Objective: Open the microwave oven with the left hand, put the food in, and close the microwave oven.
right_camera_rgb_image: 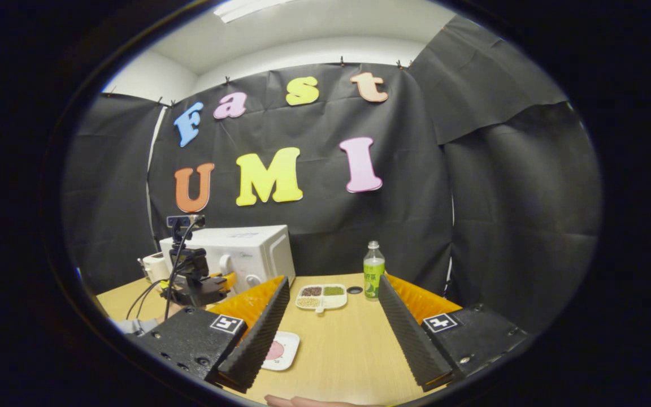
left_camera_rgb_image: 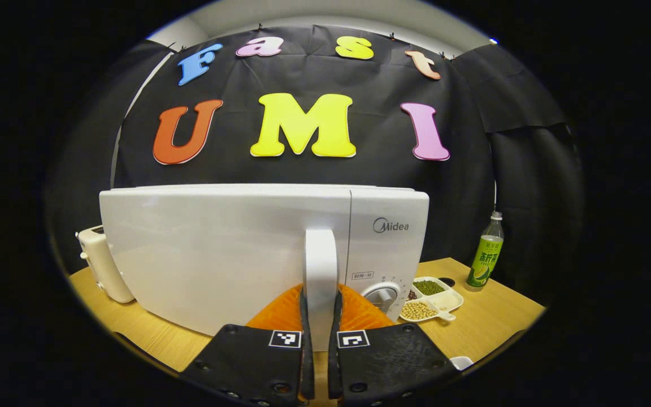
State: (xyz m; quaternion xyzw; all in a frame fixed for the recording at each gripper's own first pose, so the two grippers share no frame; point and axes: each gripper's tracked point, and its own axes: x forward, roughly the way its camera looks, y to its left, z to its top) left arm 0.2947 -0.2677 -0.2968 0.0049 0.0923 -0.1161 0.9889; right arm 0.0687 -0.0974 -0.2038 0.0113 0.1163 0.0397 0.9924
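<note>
We see left gripper (left_camera_rgb_image: 320, 339) pinching upright white handle (left_camera_rgb_image: 320, 265) of white box-shaped microwave oven (left_camera_rgb_image: 218, 249) – door closed. Right gripper (right_camera_rgb_image: 328, 339) spread wide over wooden table (right_camera_rgb_image: 348, 345); small white plate with pink food (right_camera_rgb_image: 280, 350) lies just beside its left finger.

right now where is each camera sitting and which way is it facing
Left gripper view: rides the left gripper, close against the microwave, facing its front; own fingers clamp the door handle.
Right gripper view: rides the right gripper, held back above the table, facing the booth wall; own fingers spread open.
Shared: microwave, green bottle, divided snack tray.
</note>
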